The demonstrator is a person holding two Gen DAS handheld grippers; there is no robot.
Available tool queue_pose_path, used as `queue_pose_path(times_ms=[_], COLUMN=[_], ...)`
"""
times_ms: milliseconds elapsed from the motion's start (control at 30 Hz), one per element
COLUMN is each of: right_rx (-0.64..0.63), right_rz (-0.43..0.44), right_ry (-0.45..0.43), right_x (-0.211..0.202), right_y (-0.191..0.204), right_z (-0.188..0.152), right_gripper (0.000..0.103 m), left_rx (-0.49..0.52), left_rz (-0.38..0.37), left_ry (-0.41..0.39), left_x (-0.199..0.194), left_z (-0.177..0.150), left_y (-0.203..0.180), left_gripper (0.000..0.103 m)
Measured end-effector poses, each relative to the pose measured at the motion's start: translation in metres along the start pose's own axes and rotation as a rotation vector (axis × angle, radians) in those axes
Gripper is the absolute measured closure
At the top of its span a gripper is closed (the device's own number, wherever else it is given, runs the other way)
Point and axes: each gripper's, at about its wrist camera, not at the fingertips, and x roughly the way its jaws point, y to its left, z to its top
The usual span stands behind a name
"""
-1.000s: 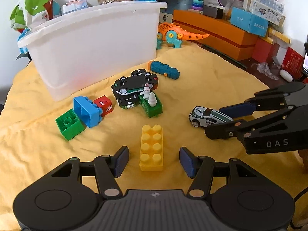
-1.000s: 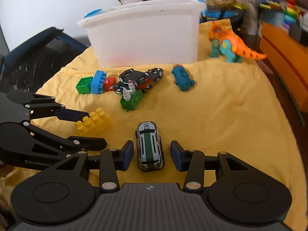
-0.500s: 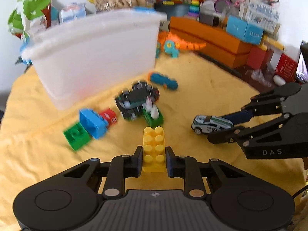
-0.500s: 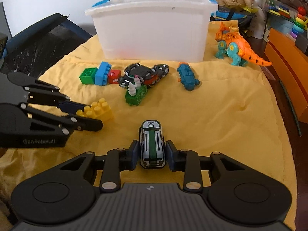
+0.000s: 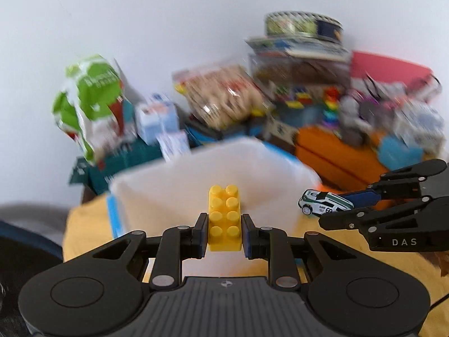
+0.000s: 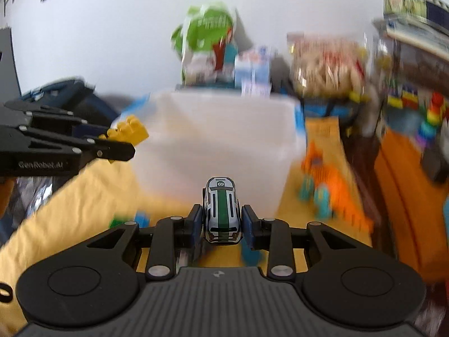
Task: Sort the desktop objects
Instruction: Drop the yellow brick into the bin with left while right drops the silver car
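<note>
My left gripper (image 5: pixel 224 233) is shut on a yellow toy brick (image 5: pixel 224 219) and holds it up in the air in front of the white plastic bin (image 5: pixel 196 179). My right gripper (image 6: pixel 223 221) is shut on a white toy car with a green stripe (image 6: pixel 221 210), also lifted, facing the bin (image 6: pixel 219 140). In the left wrist view the right gripper (image 5: pixel 336 210) with the car (image 5: pixel 322 206) is at the right. In the right wrist view the left gripper (image 6: pixel 112 143) with the brick (image 6: pixel 129 132) is at the left.
The yellow cloth (image 6: pixel 84 191) covers the table. An orange toy dinosaur (image 6: pixel 325 177) stands right of the bin. Green and blue bricks (image 6: pixel 132 219) lie blurred below my right gripper. Snack bags (image 5: pixel 89 106), boxes and an orange box (image 5: pixel 342 154) crowd the back.
Both grippers have lifted off the cloth with their objects and risen toward the bin. One second ago both were open around the brick and the car; they closed half a second ago.
</note>
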Motion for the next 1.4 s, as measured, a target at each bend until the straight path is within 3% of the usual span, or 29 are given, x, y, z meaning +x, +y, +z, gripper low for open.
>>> queue_pose_path(times_ms=[167, 267, 567, 700, 867, 1033, 1167, 1300, 1400], right_rx=[0.012, 0.019, 0.065, 0.064, 0.085, 0.083, 0.095, 0.136, 0.173], right_rz=[-0.009, -0.016, -0.028, -0.047, -0.047, -0.043, -0.038, -0.021, 0.000], right_ry=[-0.074, -0.071, 0.068, 0.066, 0.027, -0.023, -0.008, 0.080, 0.191], right_x=[0.030, 0.054, 0.119, 0.117, 0.091, 0.048, 0.022, 0.014, 0.019], right_y=[-0.006, -0.007, -0.011, -0.011, -0.011, -0.006, 0.000, 0.003, 0.007], right_z=[0.053, 0.073, 0.059, 0.056, 0.060, 0.054, 0.034, -0.002, -0.031], right_gripper=[0.070, 0.069, 0.069, 0.067, 0.065, 0.055, 0.050, 0.046, 0.028], left_rx=[0.001, -0.022, -0.068, -0.075, -0.098, -0.046, -0.035, -0.063, -0.060], left_rz=[0.052, 0.089, 0.093, 0.093, 0.069, 0.053, 0.025, -0.007, -0.021], left_ry=[-0.033, 0.021, 0.182, 0.146, 0.069, 0.033, 0.109, 0.233, 0.296], left_x=[0.033, 0.059, 0.112, 0.095, 0.052, 0.005, -0.008, -0.007, -0.009], left_z=[0.030, 0.036, 0.008, 0.005, 0.009, -0.007, -0.039, -0.077, -0.099], left_y=[0.020, 0.030, 0.043, 0.043, 0.036, 0.016, 0.001, -0.012, -0.023], left_gripper=[0.076, 0.076, 0.073, 0.056, 0.055, 0.039, 0.039, 0.039, 0.039])
